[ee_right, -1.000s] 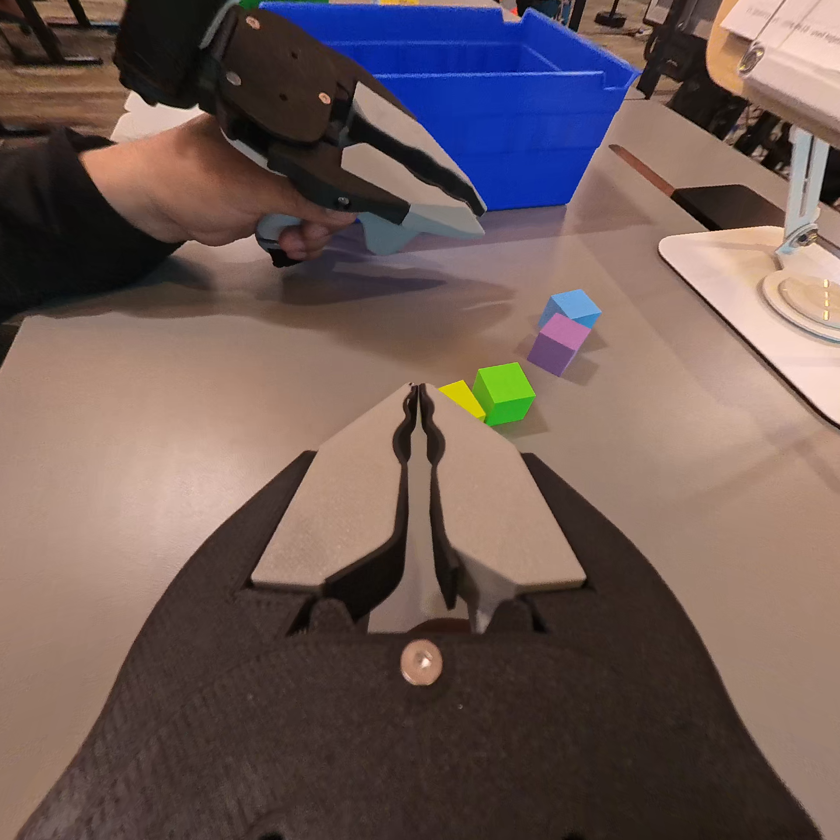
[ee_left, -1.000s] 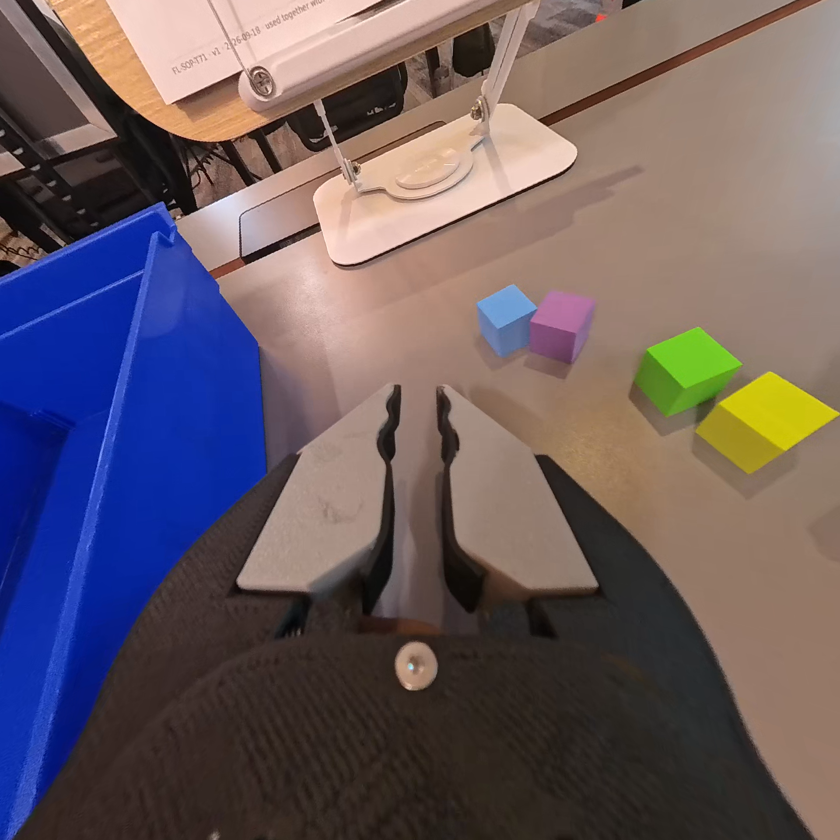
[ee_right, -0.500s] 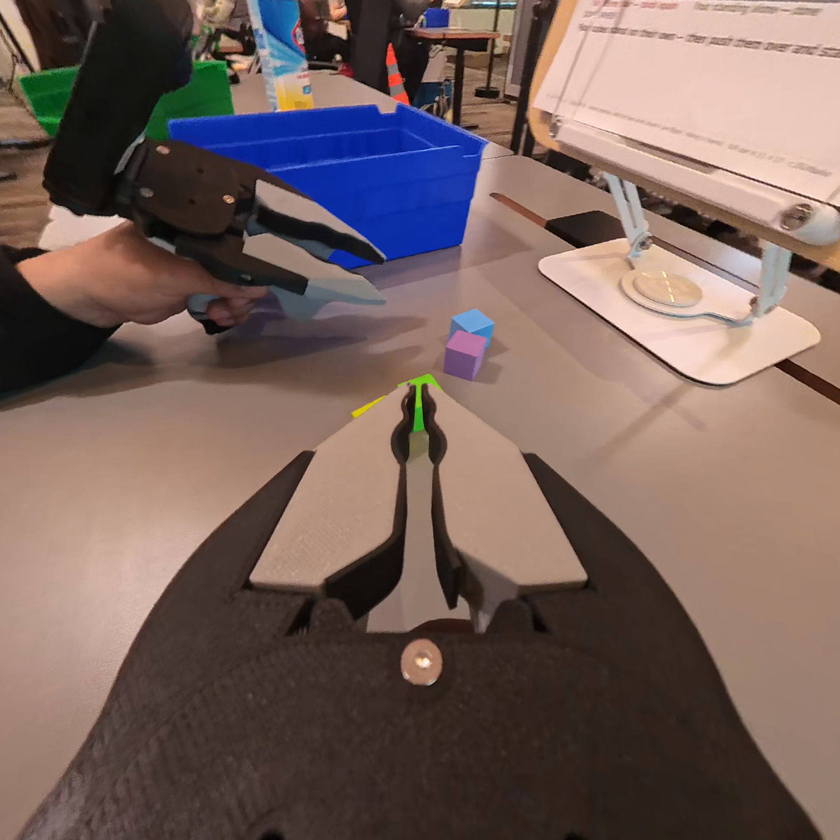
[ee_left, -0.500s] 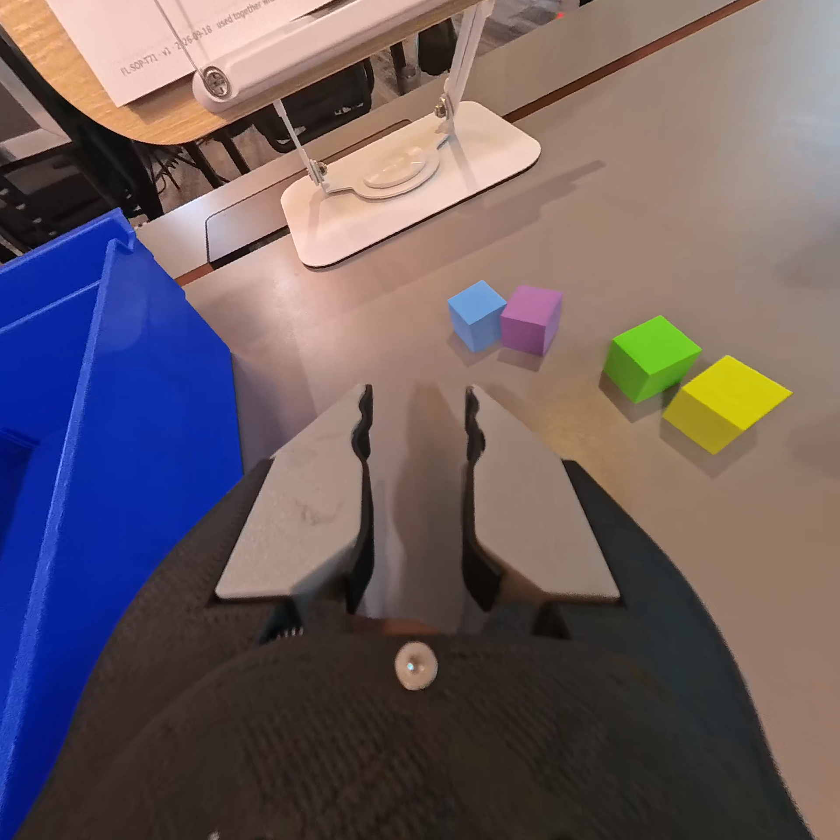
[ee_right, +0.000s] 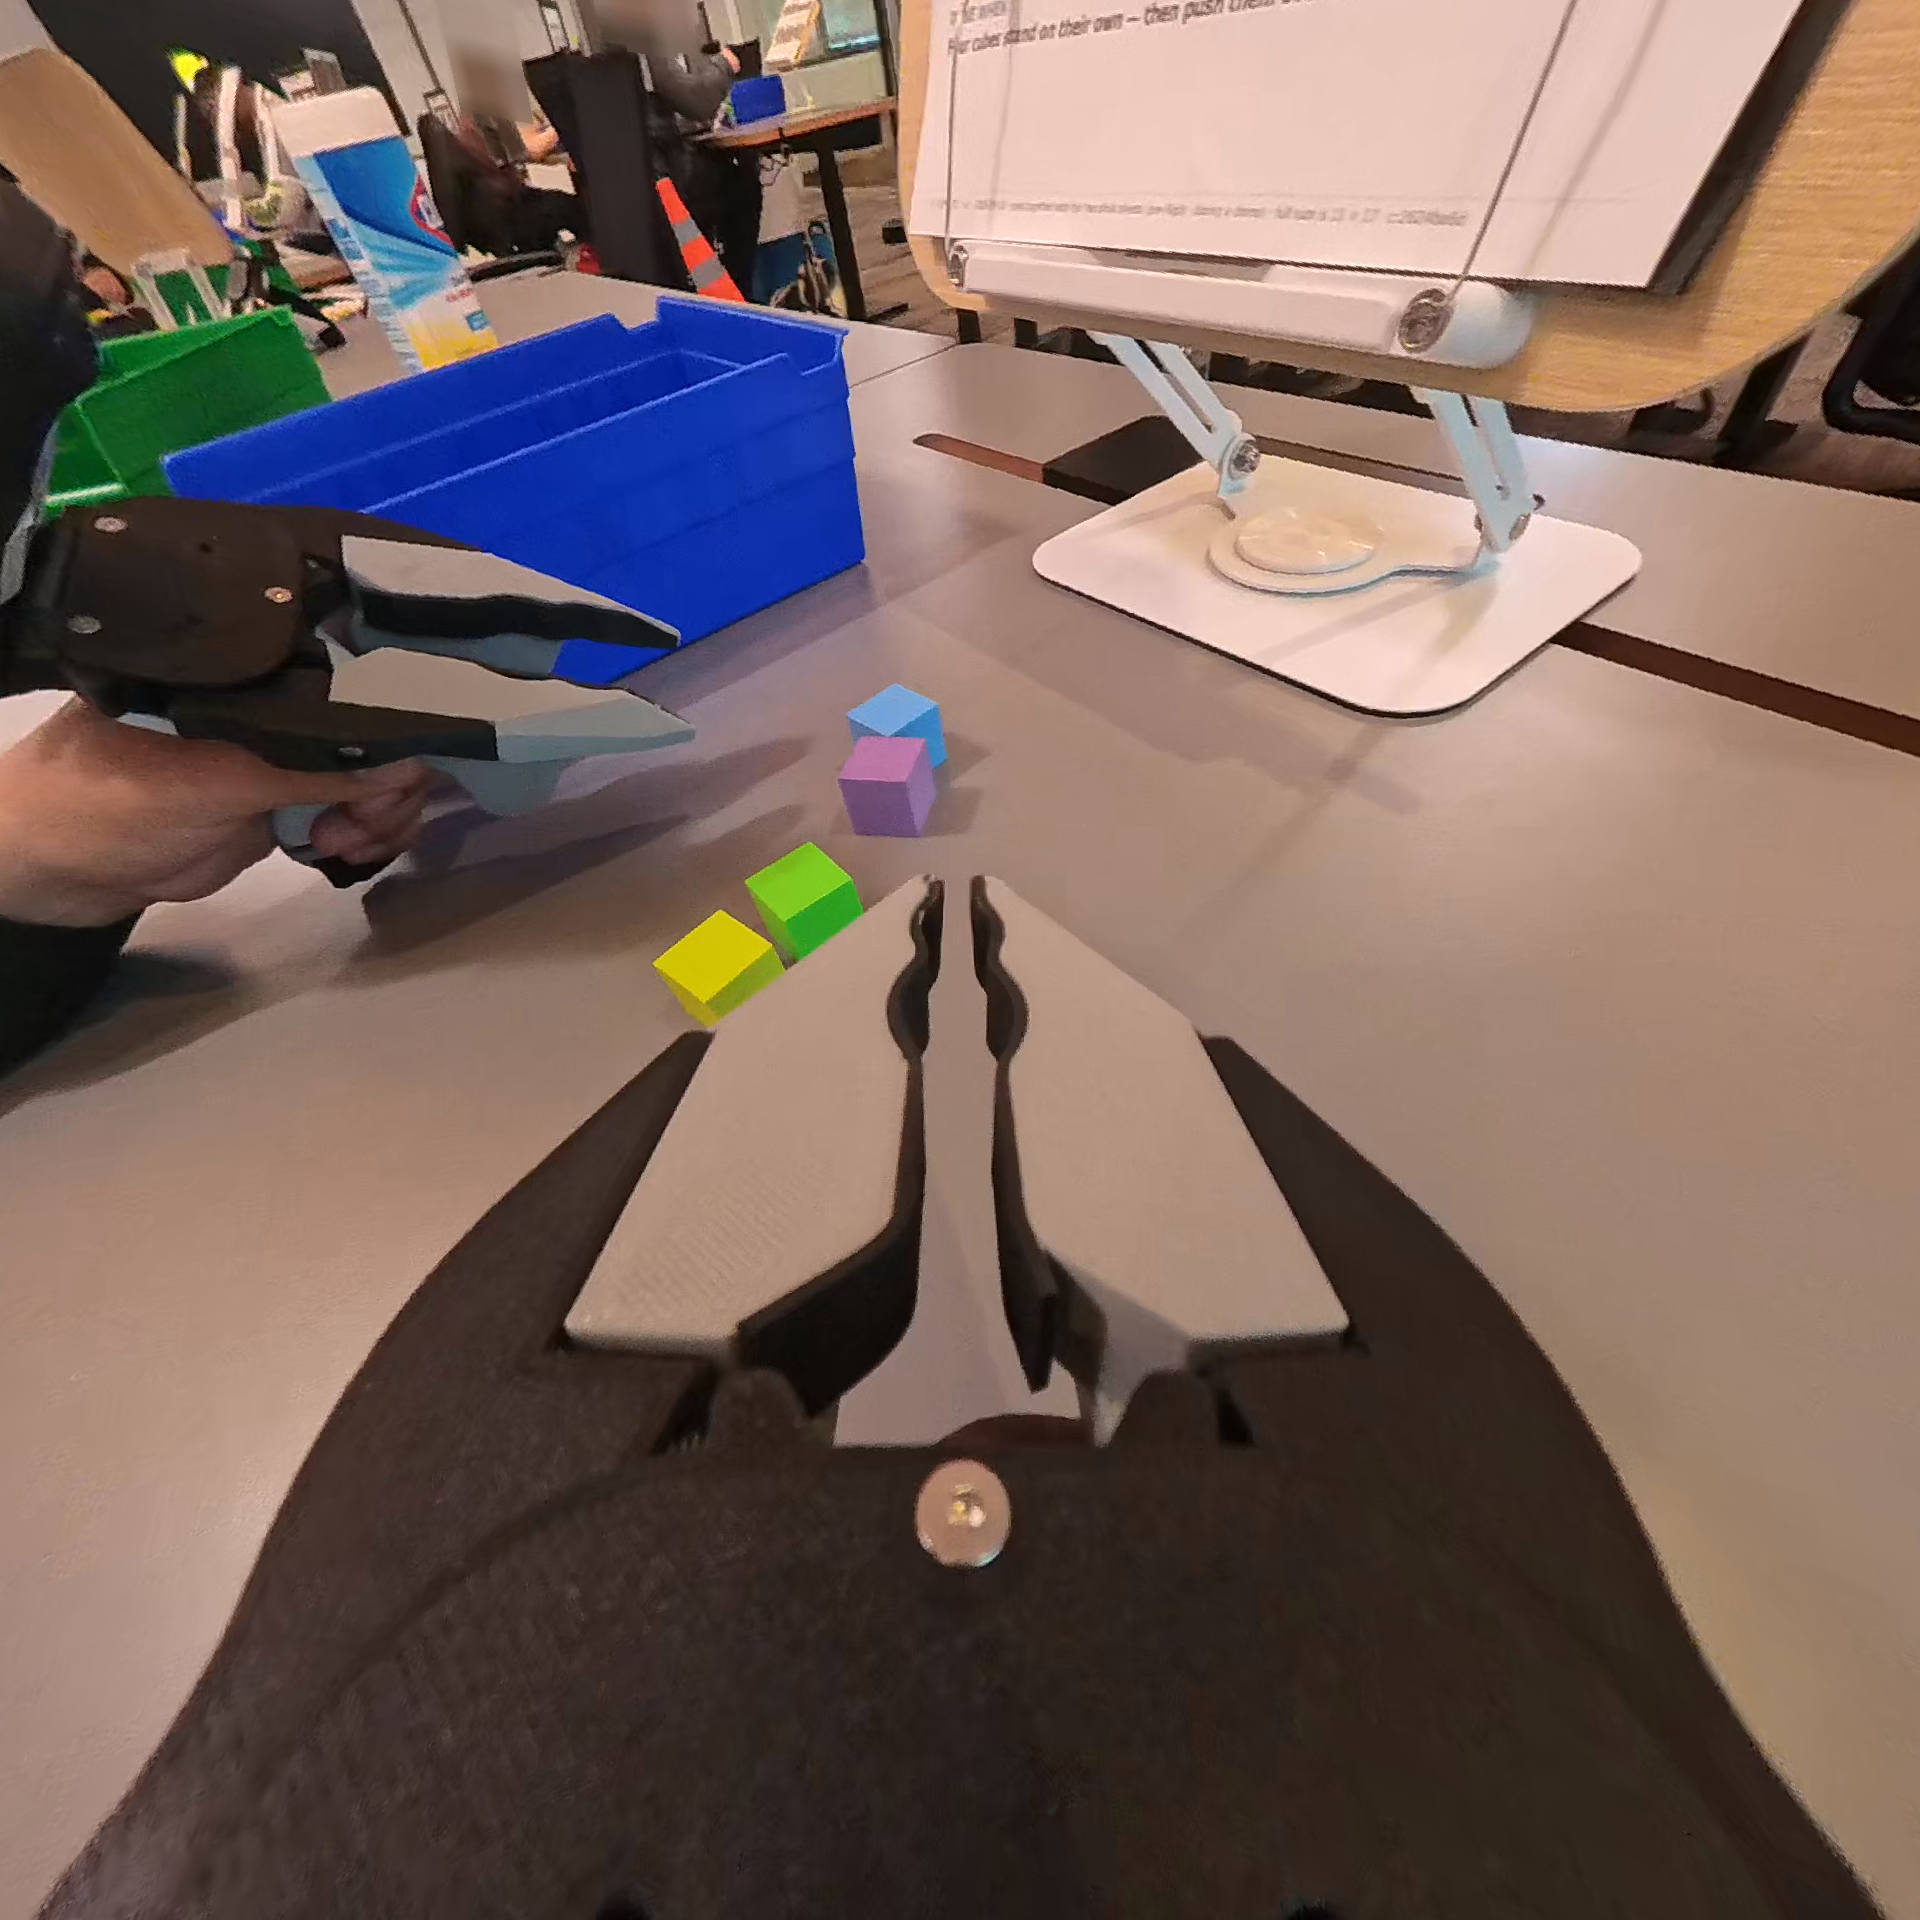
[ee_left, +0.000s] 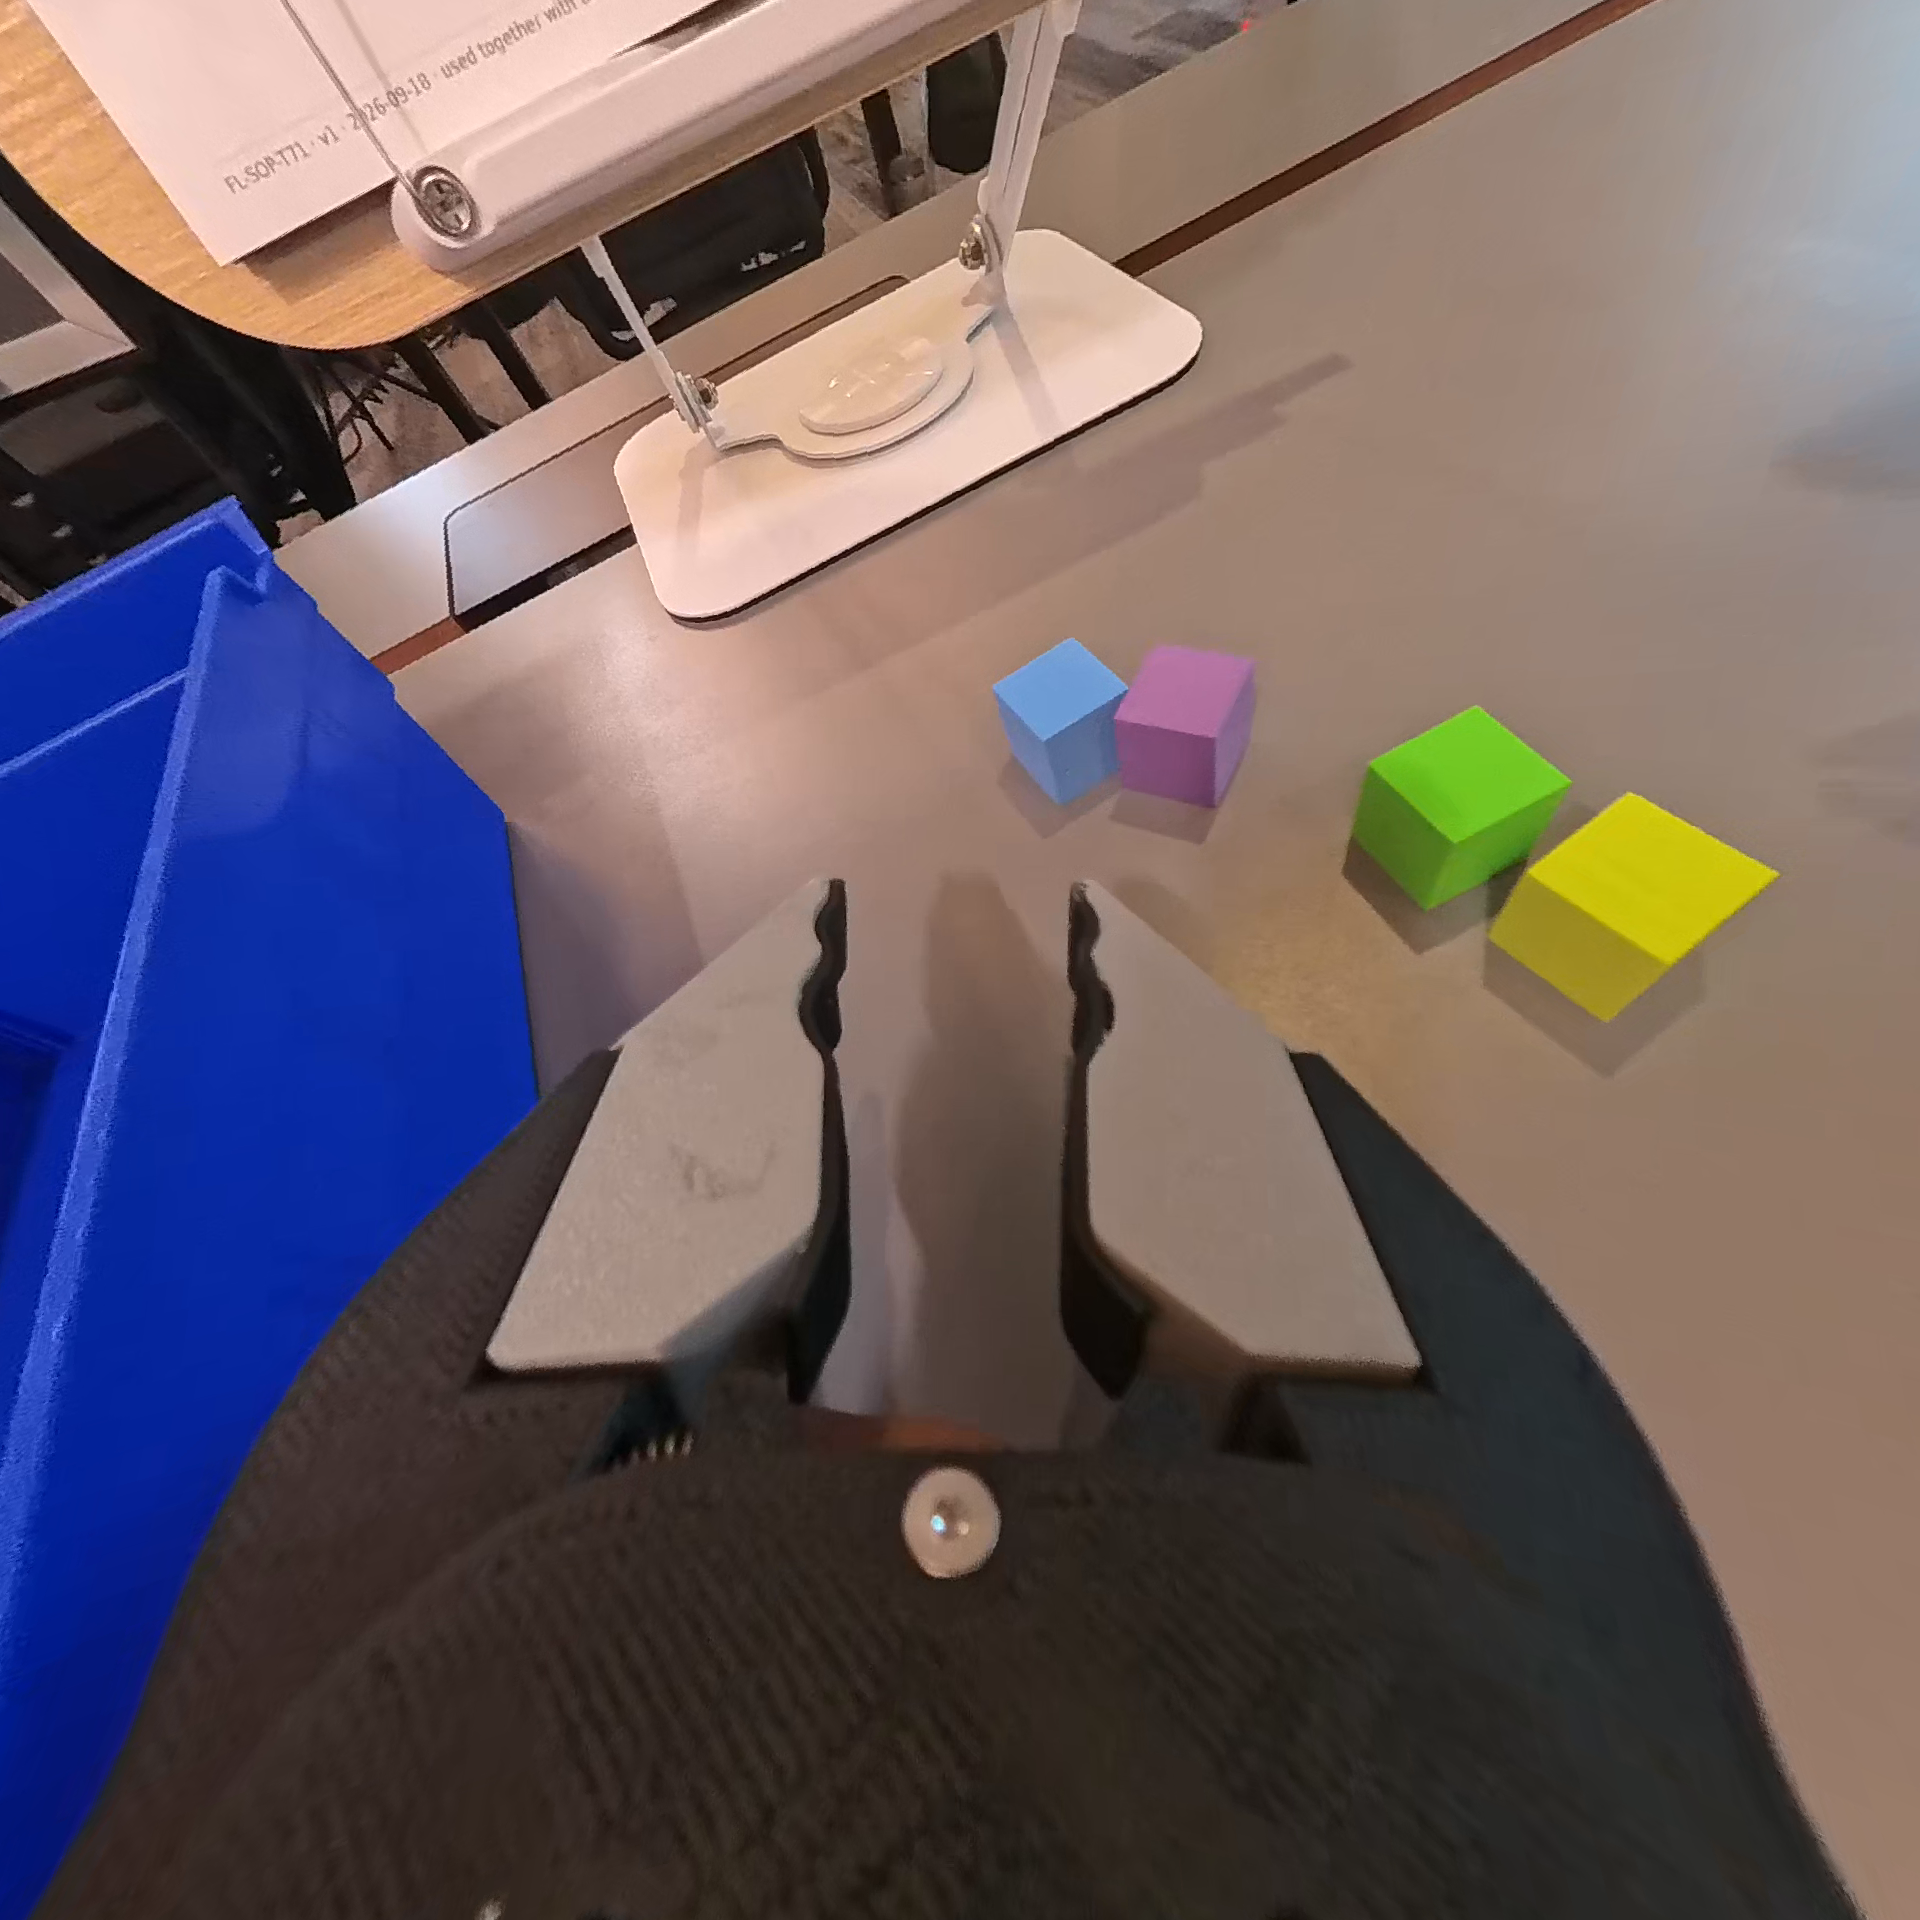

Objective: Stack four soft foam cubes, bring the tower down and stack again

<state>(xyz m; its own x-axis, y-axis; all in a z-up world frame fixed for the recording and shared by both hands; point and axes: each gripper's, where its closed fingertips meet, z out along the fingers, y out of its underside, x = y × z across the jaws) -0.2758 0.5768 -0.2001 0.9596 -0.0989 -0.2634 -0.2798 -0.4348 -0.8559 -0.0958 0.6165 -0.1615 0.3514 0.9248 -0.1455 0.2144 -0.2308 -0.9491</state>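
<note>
The left grey two-finger gripper [ee_left: 954, 894] is now gaping wider, gripping nothing (probably lining up on the blue foam cube [ee_left: 1060, 717]).

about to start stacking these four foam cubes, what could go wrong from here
1. The blue cube and purple cube sit side by side, seemingly touching, as do the green cube and yellow cube. Closing on one may nudge its neighbour.
2. The open left gripper points beside the cubes, not at one, so it must re-aim.
3. The blue bin stands close on its left, so a wide swing might clip it.
</note>
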